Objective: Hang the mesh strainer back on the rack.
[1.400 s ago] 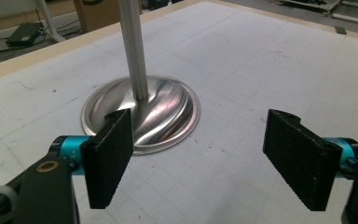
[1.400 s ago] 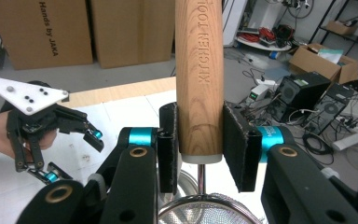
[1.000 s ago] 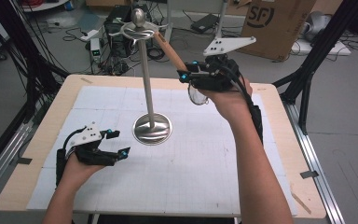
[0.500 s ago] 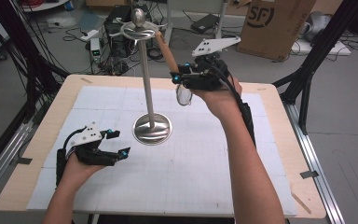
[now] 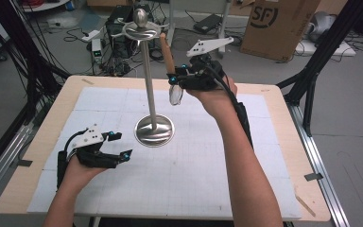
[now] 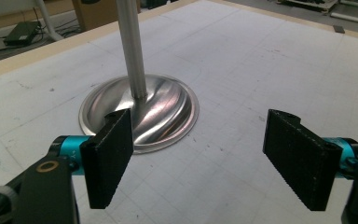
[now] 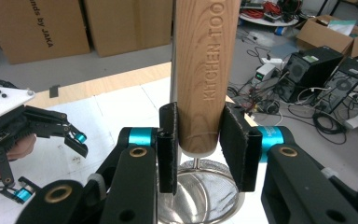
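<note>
A metal stand rises mid-table, with a round base, a thin pole and a hooked disc top. My right gripper is held high beside the pole, shut on a strainer's wooden handle. The handle points up toward the disc and the mesh bowl hangs below. The right gripper view shows both jaws clamped on the handle's lower end, above the mesh. My left gripper rests open on the table, left of the base, holding nothing.
A white gridded mat covers the wooden tabletop. Beyond the far edge the floor holds cardboard boxes, computers and cables. Black stand legs rise off the table's right side.
My right gripper has carried the strainer up and left, closer to the pole, its handle now nearing the disc top. The left gripper has stayed put.
</note>
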